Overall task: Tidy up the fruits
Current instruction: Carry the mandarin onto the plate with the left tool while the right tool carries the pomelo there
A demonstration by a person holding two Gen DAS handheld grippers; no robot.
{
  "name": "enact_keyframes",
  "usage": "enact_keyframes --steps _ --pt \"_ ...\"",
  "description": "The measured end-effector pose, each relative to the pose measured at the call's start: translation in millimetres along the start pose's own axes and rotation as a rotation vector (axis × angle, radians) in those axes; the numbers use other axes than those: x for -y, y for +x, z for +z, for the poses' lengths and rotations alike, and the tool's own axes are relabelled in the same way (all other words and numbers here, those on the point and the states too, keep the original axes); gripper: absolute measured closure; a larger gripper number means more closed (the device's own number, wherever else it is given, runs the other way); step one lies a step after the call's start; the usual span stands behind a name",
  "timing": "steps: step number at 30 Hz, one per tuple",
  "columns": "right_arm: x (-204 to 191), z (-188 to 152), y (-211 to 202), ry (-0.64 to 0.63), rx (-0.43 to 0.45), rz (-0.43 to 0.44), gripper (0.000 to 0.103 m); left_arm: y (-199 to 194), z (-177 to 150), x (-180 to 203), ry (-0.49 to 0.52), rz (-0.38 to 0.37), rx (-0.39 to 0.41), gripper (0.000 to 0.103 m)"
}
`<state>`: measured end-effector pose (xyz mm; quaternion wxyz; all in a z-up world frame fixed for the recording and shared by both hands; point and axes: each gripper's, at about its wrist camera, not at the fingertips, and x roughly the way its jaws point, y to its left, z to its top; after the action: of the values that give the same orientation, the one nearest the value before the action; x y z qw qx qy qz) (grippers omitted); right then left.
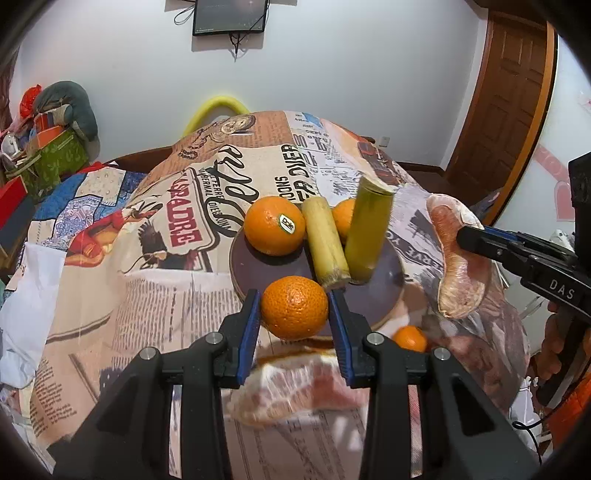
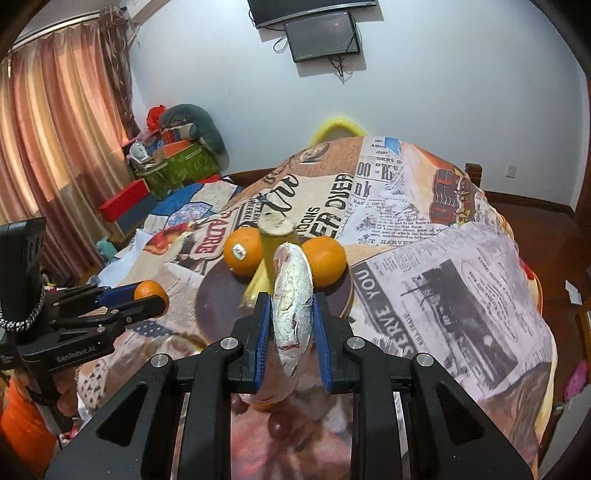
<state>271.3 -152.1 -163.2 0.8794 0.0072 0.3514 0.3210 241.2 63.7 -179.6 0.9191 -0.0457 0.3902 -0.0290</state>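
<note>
1. Closest to the left wrist view, the left gripper [image 1: 294,308] has its blue-padded fingers [image 1: 248,328] pressed to both sides of a mandarin [image 1: 294,307], which hangs over the near rim of the plate [image 1: 255,271].
2. Under that gripper a peeled pomelo piece [image 1: 299,387] lies on the table [image 1: 147,295], which is draped in a newspaper-print cloth [image 2: 443,288]; a small orange [image 1: 410,338] sits just beside it, near the plate's edge.
3. On the dark round plate, toward the far rim, rest a stickered orange [image 1: 274,225] and a second orange [image 2: 325,261], with two pieces of sugarcane between them.
4. One pale sugarcane piece [image 1: 325,243] lies flat; the greener sugarcane piece [image 1: 368,230] leans tilted beside it.
5. Over at the plate's right edge, the right gripper [image 2: 291,325] has its fingers [image 2: 263,332] closed on a pomelo wedge [image 2: 293,299], held on edge in the air.
6. Against the far wall a monitor [image 2: 321,35] is mounted, curtains [image 2: 55,147] hang at the left, and boxes [image 2: 177,166] are piled in the corner.
</note>
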Motion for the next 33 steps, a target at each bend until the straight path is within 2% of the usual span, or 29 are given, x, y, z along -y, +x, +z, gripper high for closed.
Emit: enact_keyframes --steps 15,26,33 --pt "24 16 49 -0.002 -0.048 0.006 0.083 70 22 -9 0.014 0.001 -0.065 0.067" --pt "29 12 76 -0.006 -0.090 0.025 0.082 94 37 -12 -0.006 -0.021 -0.087 0.066" --pt "27 12 78 -0.027 -0.097 0.023 0.082 102 38 -7 -0.003 -0.029 -0.102 0.066"
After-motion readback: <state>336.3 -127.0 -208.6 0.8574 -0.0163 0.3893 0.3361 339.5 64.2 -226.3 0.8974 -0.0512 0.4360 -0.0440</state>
